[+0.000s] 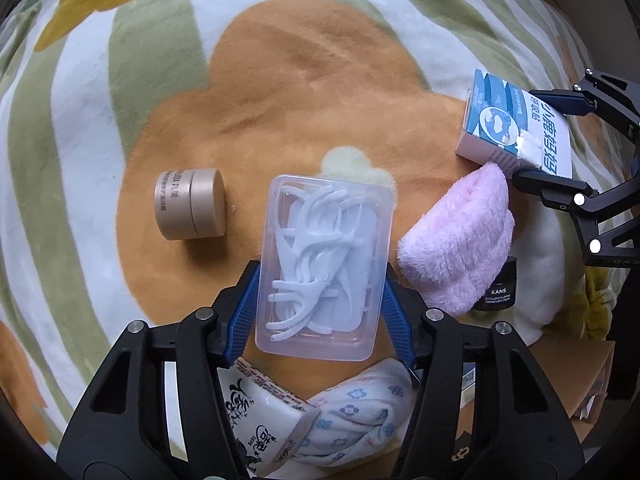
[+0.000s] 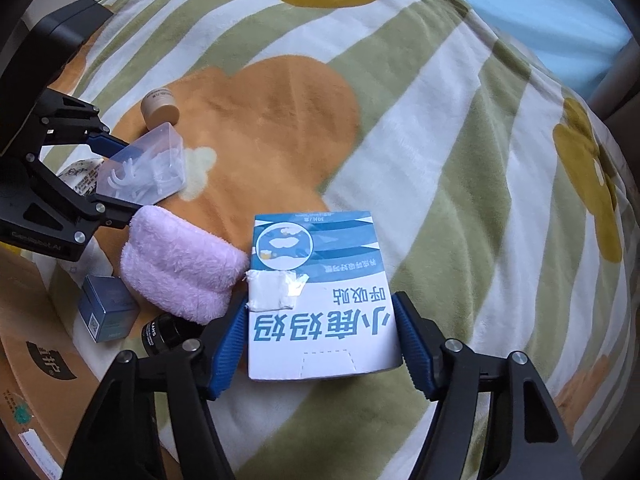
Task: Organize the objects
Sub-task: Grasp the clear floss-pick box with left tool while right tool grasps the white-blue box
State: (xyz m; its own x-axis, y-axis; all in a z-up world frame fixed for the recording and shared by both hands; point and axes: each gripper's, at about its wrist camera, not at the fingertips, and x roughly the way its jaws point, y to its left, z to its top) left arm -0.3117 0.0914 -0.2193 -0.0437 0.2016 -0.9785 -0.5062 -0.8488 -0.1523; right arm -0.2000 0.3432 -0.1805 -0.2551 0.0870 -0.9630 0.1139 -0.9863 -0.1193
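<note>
- Two things sit between fingers at once: a clear plastic box of white floss picks (image 1: 324, 268) and a blue-and-white cardboard box with printed characters (image 2: 320, 300).
- The left gripper (image 1: 322, 308) has its blue ribbed fingers (image 1: 244, 312) pressed against both long sides of the clear box, gripping it over the orange flower patch of the blanket.
- The right gripper (image 2: 320, 344) clasps the cardboard box by its two side edges, blue pads touching the card; a torn white paper patch (image 2: 272, 290) sticks to its face.
- Just beside the cardboard box lies a fluffy pink folded cloth (image 2: 180, 276), between the two held things.
- A small black jar with white lettering (image 1: 496, 292) peeks out from under the pink cloth.
- A round beige jar lying on its side (image 1: 190, 203) rests apart, to the left of the clear box.
- A small blue carton (image 2: 106, 308) stands near the black jar, beside a brown cardboard box (image 2: 28, 328).
- A white printed packet (image 1: 264, 412) and a patterned white cloth (image 1: 360, 412) lie below the left fingers.
- All rest on a fleecy striped blanket with flowers (image 2: 460, 160).
</note>
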